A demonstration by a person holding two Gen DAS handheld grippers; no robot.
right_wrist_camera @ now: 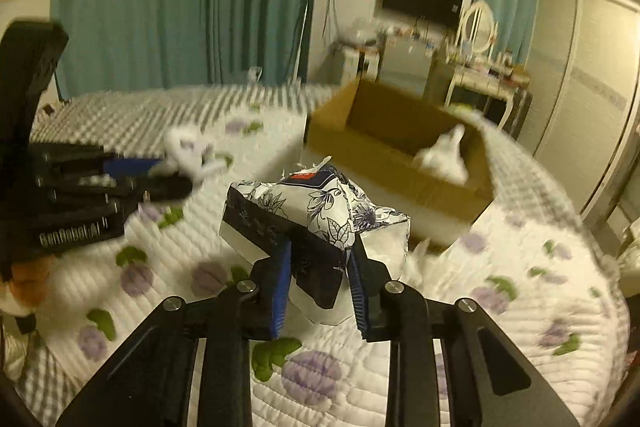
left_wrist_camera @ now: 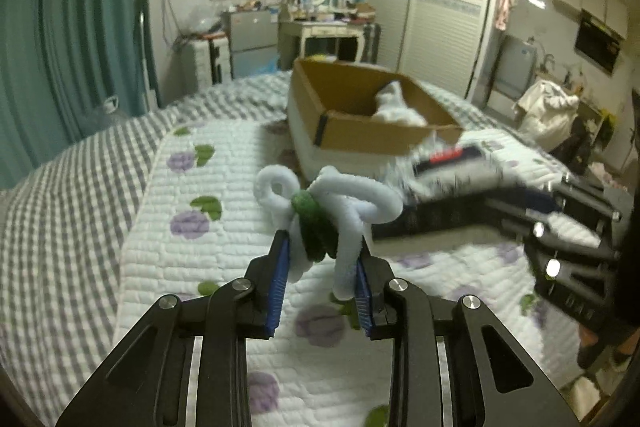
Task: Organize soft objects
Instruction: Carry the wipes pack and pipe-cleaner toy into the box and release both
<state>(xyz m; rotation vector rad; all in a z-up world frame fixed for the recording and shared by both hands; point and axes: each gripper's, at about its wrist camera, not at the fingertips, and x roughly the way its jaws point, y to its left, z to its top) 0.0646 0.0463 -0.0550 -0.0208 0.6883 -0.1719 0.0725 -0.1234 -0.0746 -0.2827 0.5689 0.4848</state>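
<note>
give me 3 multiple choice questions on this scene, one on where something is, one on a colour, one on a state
1. Where is the cardboard box?
A. on the bed
B. on the floor
C. on the dressing table

2. What colour are the pads on the gripper fingers?
A. red
B. blue
C. yellow

3. What is the right gripper doing?
A. hanging open, holding nothing
B. shut on a tissue pack
C. resting inside the box

Answers:
1. A, the box sits on the quilt.
2. B, blue strips line the fingers in both views.
3. B, its fingers clamp the tissue pack, while the left gripper grips the white and green plush toy.
</note>
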